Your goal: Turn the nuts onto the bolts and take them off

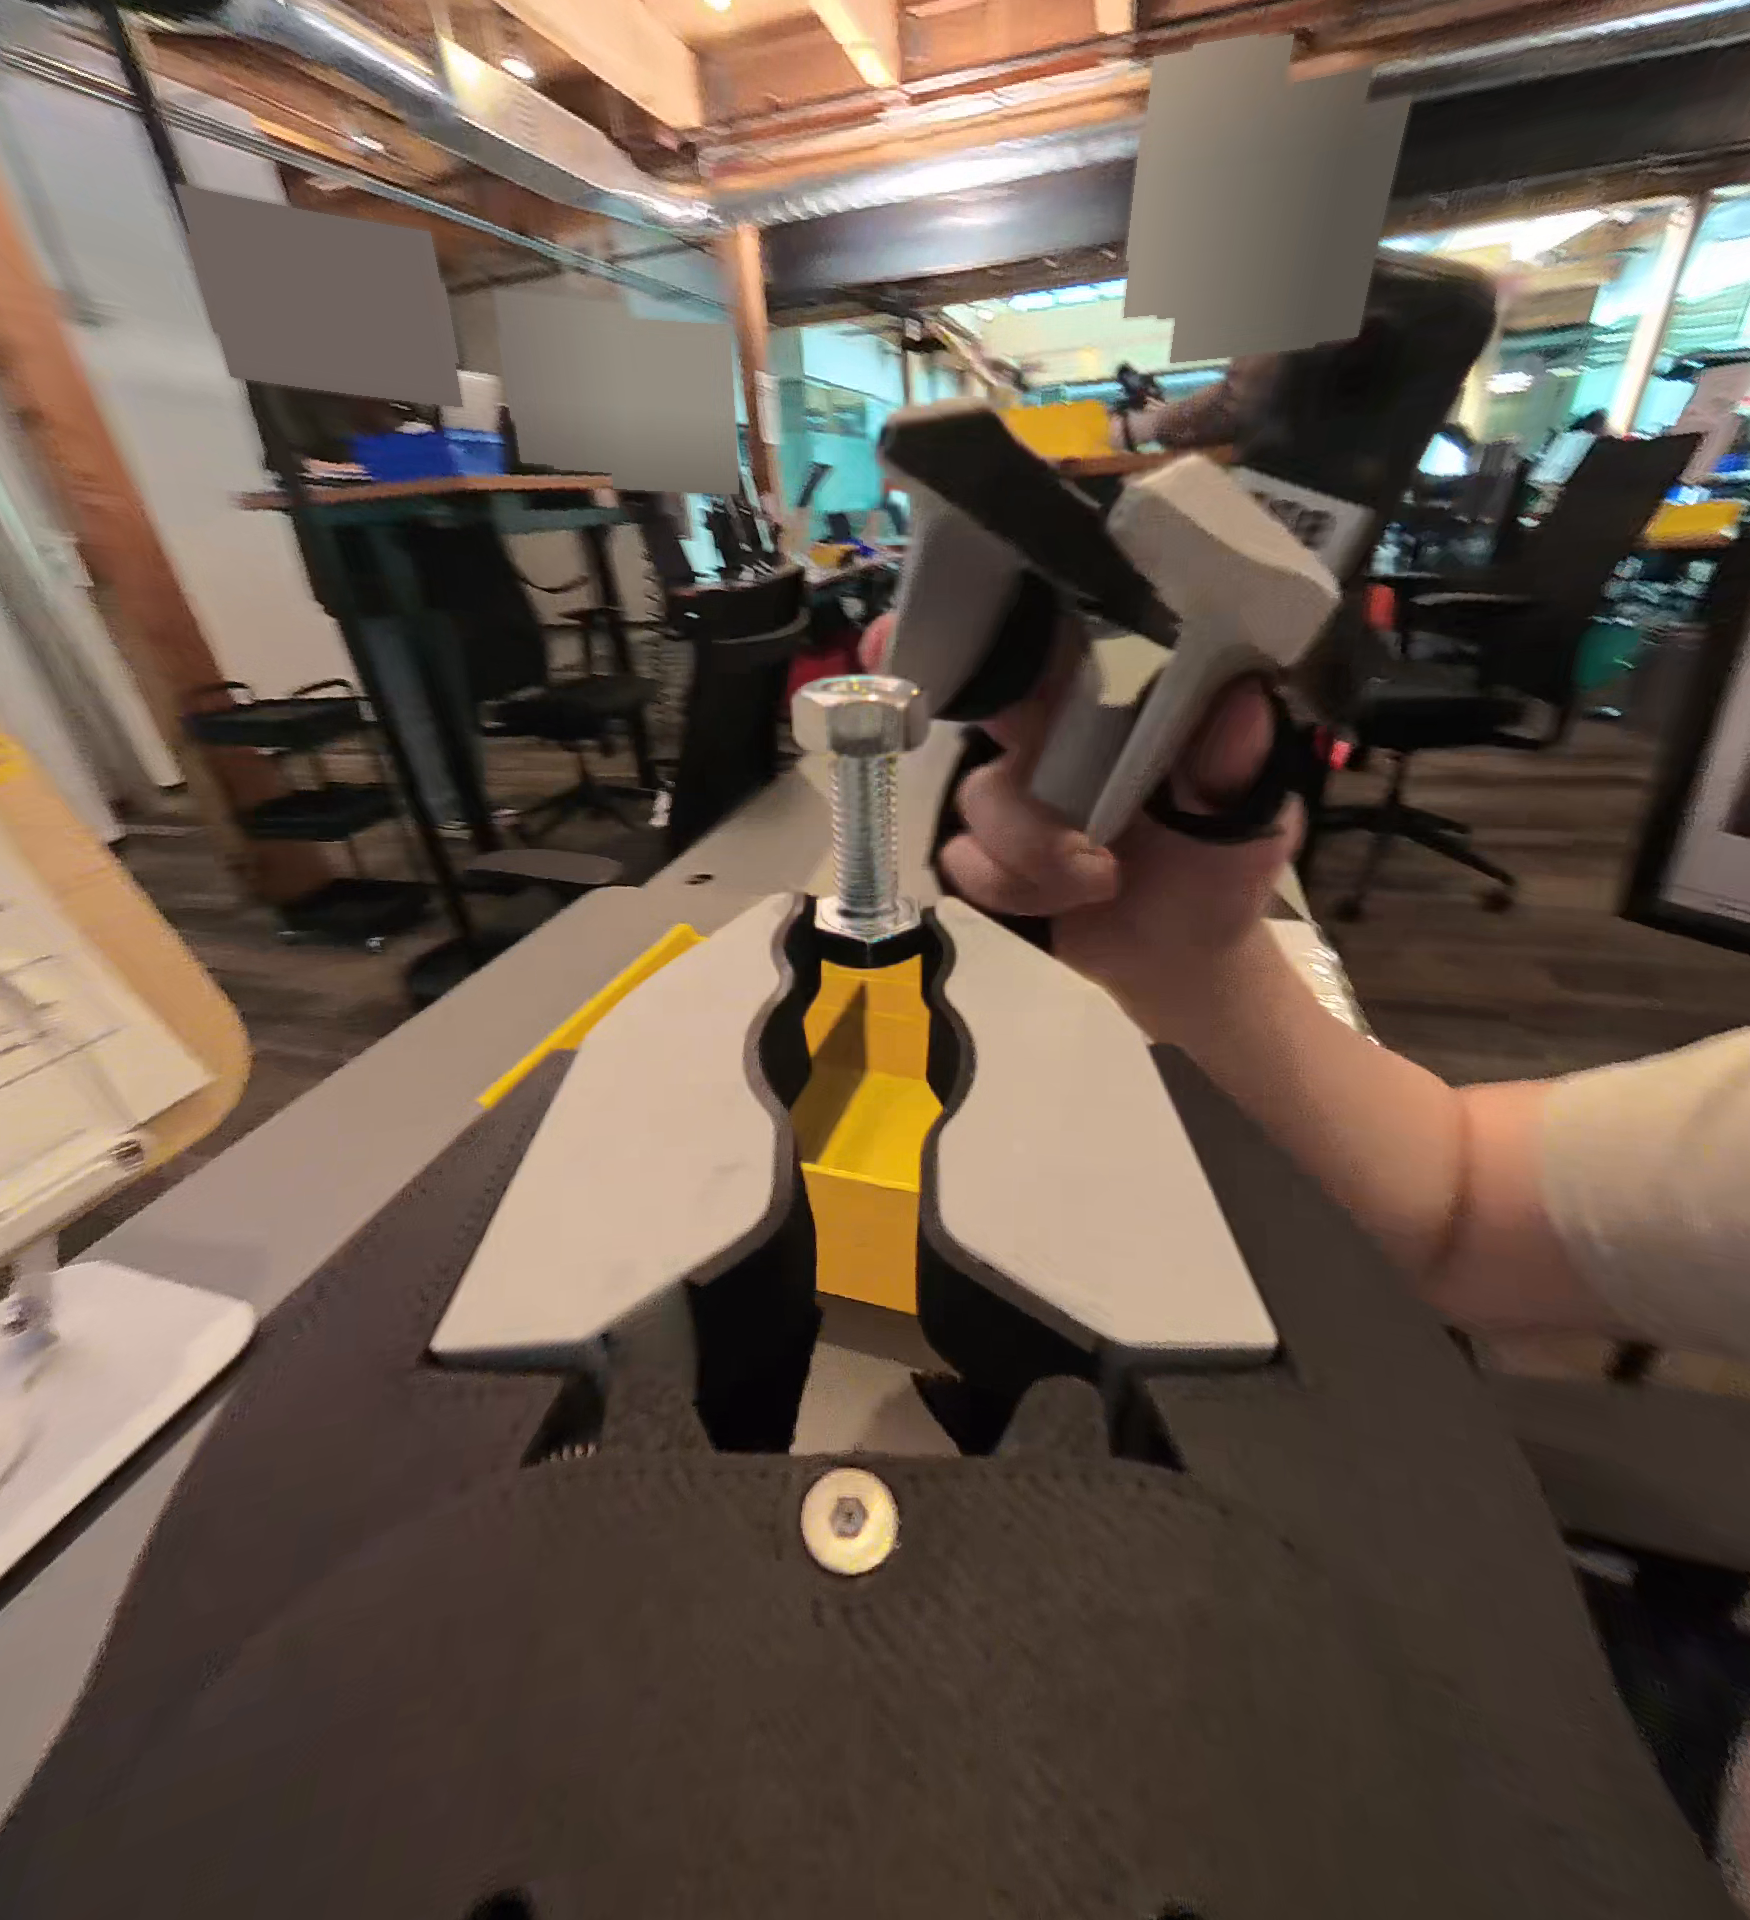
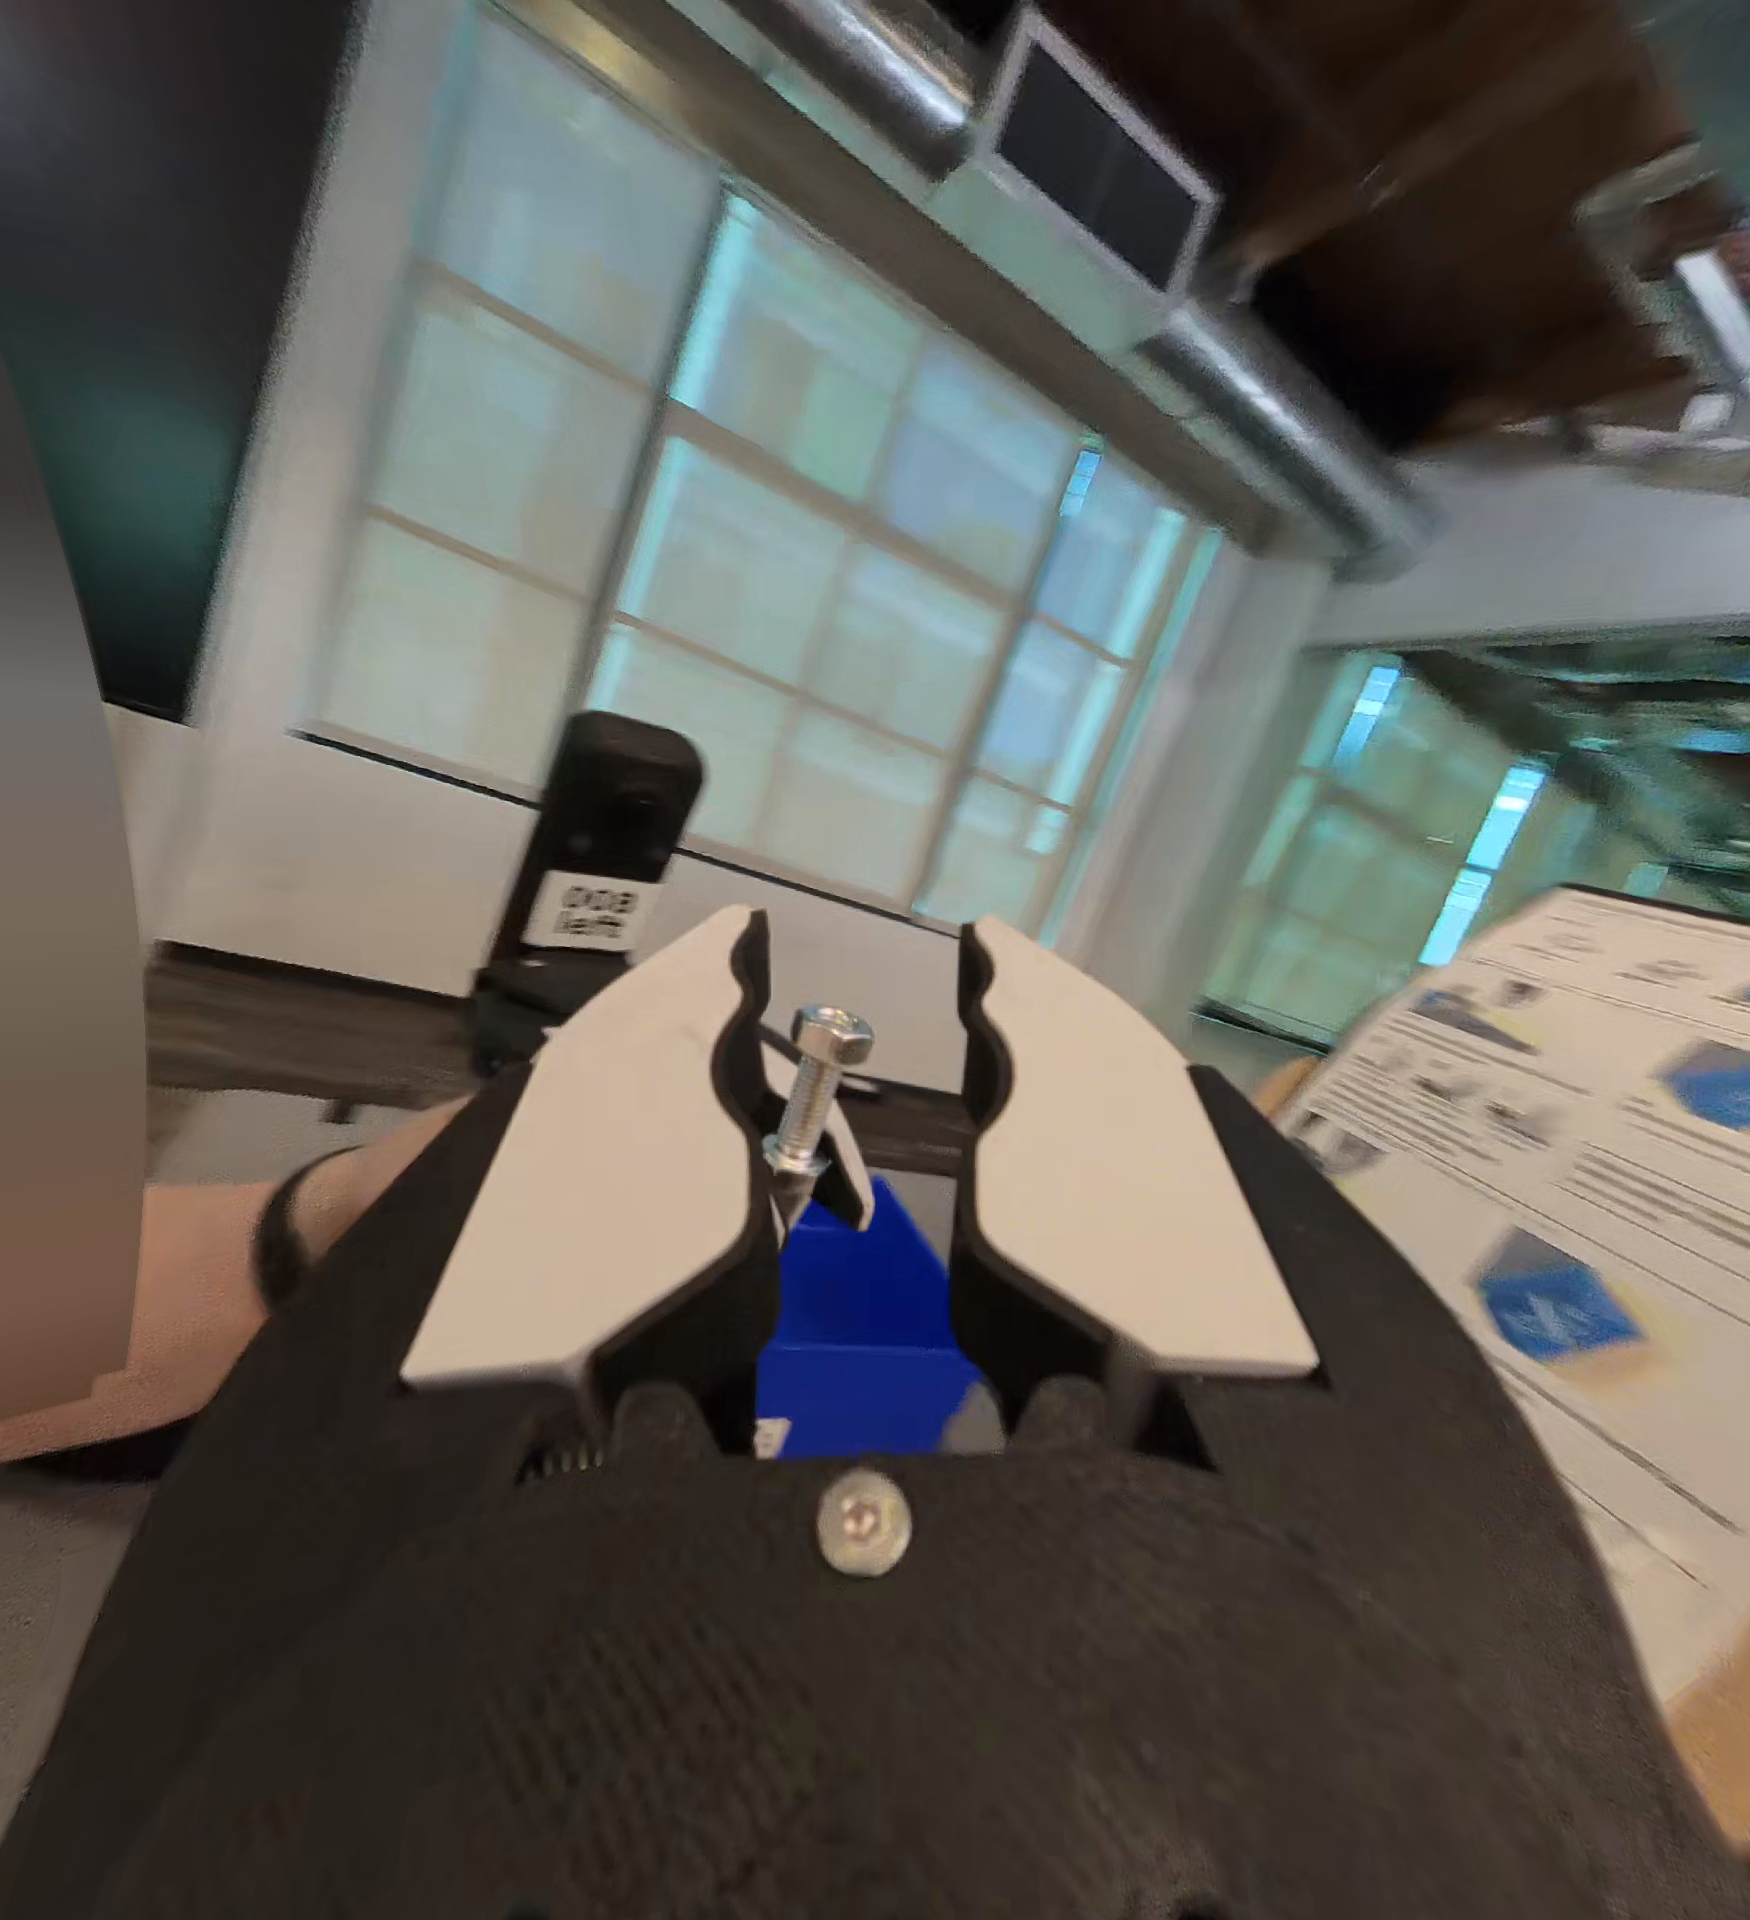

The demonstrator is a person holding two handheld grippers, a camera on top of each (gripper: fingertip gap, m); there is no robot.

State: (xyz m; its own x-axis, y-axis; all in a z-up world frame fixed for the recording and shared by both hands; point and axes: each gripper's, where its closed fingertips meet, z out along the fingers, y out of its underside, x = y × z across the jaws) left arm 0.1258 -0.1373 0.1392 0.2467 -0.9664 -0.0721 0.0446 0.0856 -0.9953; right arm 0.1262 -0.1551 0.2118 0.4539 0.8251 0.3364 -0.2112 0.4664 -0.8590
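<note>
Left wrist view shows the left gripper (image 1: 866,928) clenched on a nut (image 1: 866,923) low on an upright bolt (image 1: 859,800), above a yellow bin (image 1: 866,1184). Right gripper (image 2: 863,971) stands released, nearby to the right. Judged step: spinning the nut. Next, the right must close squarely on the bolt head and twist.

Opposed close wrist views, shared bolt (image 1: 858,805) between.

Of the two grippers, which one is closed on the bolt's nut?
The left gripper: its tips clamp the nut low on the upright bolt. The right gripper is open, holding nothing.
</note>
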